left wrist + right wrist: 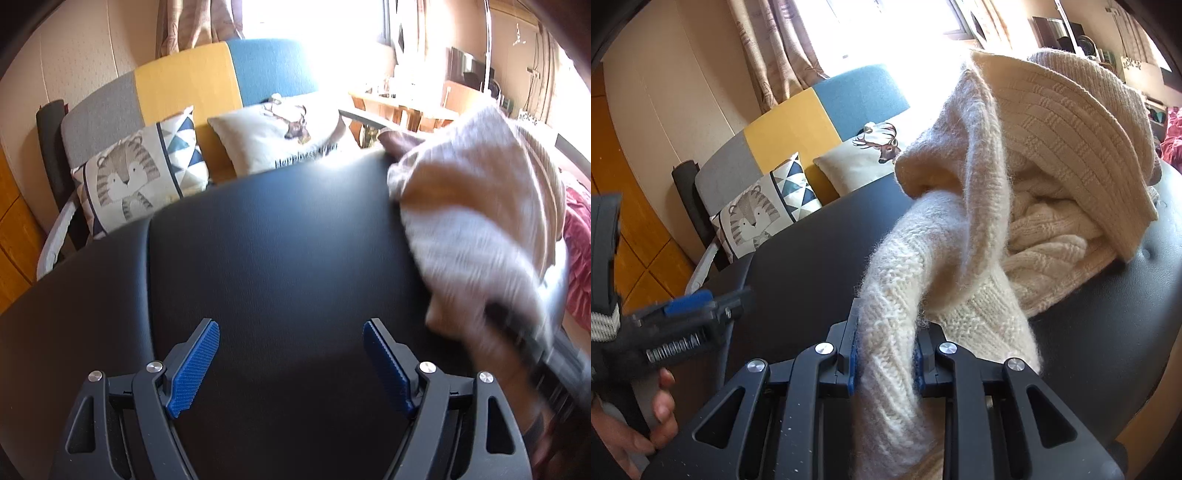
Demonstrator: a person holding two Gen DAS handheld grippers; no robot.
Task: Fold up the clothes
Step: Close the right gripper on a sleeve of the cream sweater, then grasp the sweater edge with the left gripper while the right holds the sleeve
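Right tool (pixel 884 345) clamped on cream sweater (pixel 1015 206), bulk heaped ahead and rightward on black counter (pixel 812 251); left tool (pixel 291 363) agape, empty, leftward, farther off.

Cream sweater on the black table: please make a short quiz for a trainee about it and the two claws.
1. True or false: the right claw is shut on the cream sweater.
2. The left claw is: A) open, holding nothing; B) shut on a pillow.
3. What surface lies under the sweater?

Key:
1. True.
2. A.
3. The black table.
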